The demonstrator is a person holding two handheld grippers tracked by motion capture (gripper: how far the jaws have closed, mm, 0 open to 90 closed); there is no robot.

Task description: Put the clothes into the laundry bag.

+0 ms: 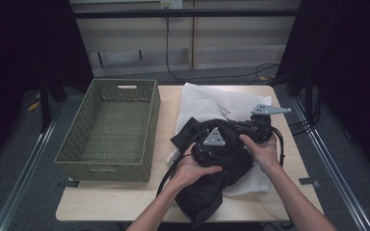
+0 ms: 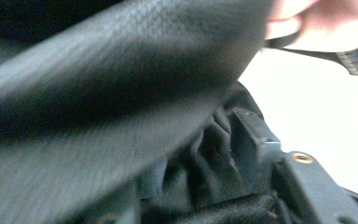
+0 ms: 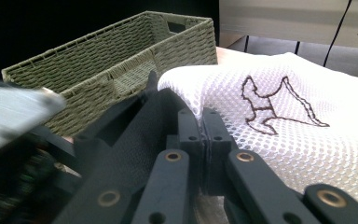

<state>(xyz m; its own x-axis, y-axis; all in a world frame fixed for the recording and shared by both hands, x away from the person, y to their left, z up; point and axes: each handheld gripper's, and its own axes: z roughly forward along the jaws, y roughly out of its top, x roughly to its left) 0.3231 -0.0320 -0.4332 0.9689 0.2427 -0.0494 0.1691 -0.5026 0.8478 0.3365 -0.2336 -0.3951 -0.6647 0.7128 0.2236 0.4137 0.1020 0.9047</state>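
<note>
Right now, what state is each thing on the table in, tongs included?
Green woven basket: upright, nothing inside.
Black fabric garment: crumpled, lying partly on the white cloth, one end hanging over the table's near edge.
White mesh cloth with dark outline drawing: spread flat under the garment.
Left tongs: on the black garment; grip unclear, view blurred.
Right tongs: jaws closed together, black fabric beside them.

Grey floor point(image 1: 29, 159), black curtains point(image 1: 24, 43), pale wall panels point(image 1: 231, 43) behind.
</note>
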